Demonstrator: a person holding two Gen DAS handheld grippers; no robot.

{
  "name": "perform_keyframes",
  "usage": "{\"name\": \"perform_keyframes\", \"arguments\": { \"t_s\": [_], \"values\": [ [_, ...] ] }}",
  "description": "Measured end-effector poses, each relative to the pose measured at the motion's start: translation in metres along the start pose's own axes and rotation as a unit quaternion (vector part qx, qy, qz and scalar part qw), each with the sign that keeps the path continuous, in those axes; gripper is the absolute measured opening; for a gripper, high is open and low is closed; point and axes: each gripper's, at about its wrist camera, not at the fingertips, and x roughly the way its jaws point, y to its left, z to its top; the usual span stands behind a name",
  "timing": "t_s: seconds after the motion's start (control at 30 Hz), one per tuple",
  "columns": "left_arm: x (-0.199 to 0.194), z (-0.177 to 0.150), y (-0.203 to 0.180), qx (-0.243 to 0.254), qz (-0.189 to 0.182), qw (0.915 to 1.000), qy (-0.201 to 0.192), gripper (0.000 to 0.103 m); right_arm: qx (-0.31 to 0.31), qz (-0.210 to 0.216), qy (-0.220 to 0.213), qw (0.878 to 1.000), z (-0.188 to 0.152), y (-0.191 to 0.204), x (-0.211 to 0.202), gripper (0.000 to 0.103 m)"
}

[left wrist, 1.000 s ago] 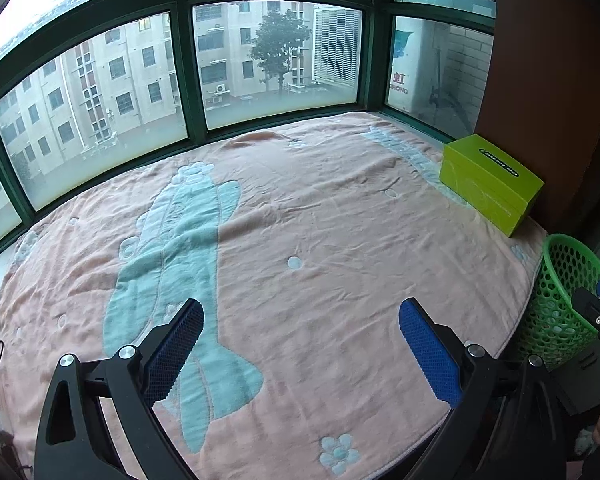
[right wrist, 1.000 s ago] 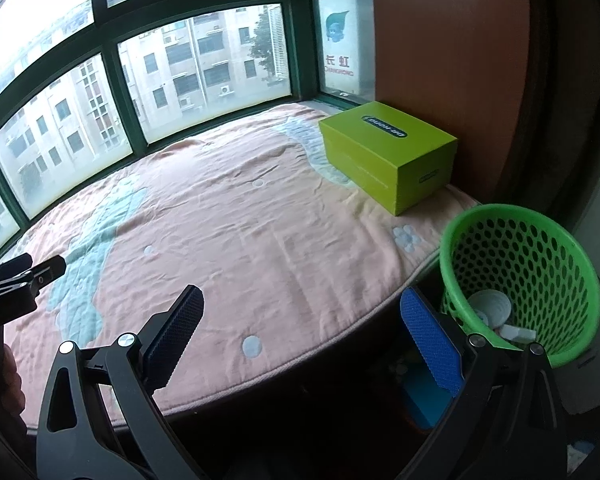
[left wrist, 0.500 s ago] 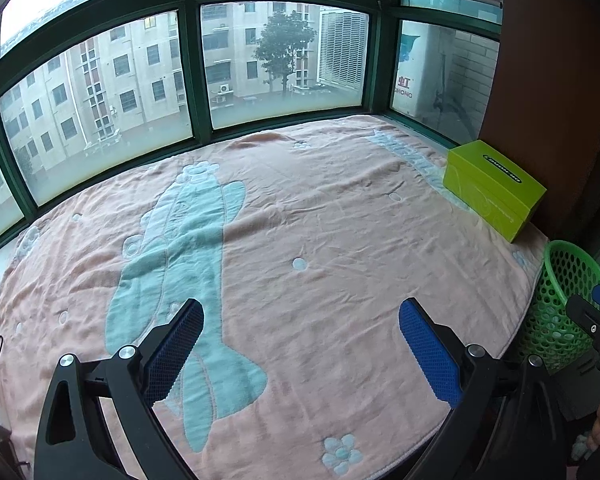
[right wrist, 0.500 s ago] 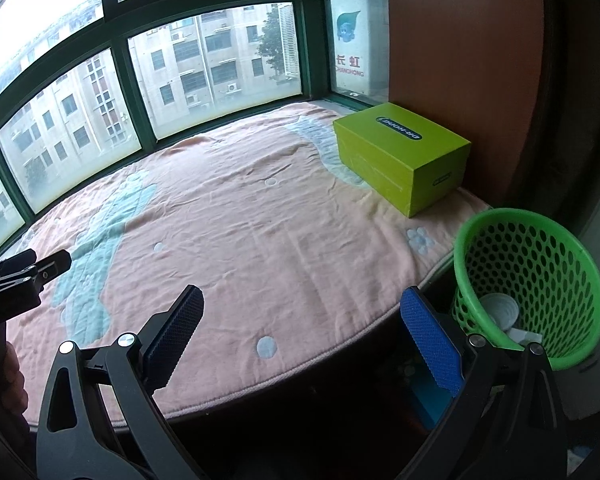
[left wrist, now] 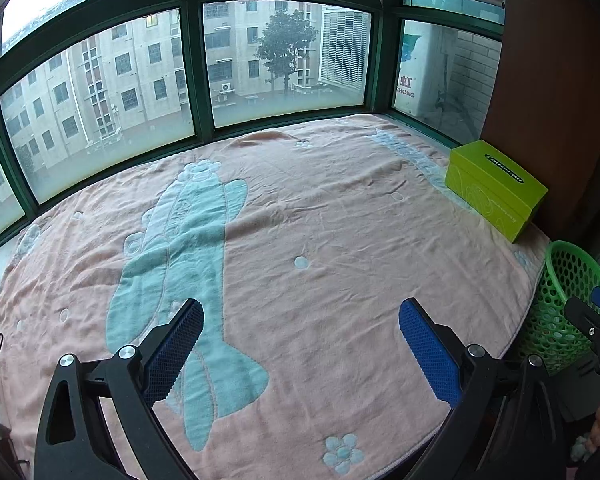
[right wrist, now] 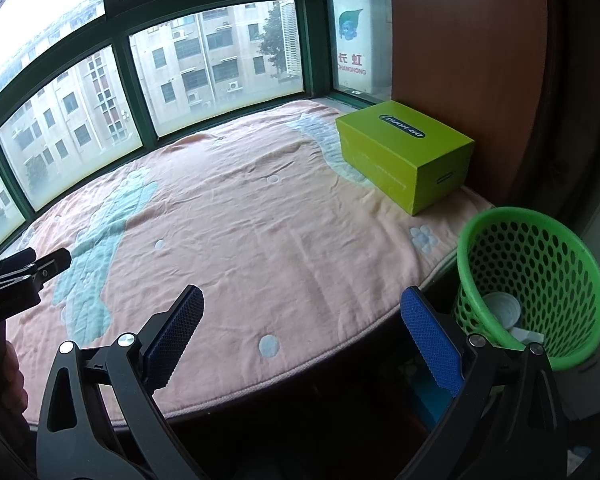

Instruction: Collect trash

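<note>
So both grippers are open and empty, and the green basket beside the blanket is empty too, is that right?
Not quite: the green basket is not empty. The right wrist view shows white trash at its bottom. Left gripper and right gripper are indeed open and empty.

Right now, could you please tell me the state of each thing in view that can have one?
Left tool: open, holding nothing.
Right tool: open, holding nothing.
Green basket: upright beside the blanket's edge, white trash at its bottom.
White cup: lying inside the basket.
Green box: closed, resting flat on the blanket.
Pink blanket: spread out, slightly wrinkled.
</note>
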Motion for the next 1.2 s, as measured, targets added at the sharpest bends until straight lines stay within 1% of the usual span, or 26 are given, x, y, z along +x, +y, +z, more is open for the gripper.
{"name": "perform_keyframes", "arguments": {
  "t_s": [1.2],
  "values": [
    [0.0017, -0.0009, 0.0027, -0.002, 0.002, 1.0, 0.0, 0.095, 0.004, -0.003, 0.001, 1.0, -0.0027, -0.0017, 0.0022, 0.098]
  ]
}}
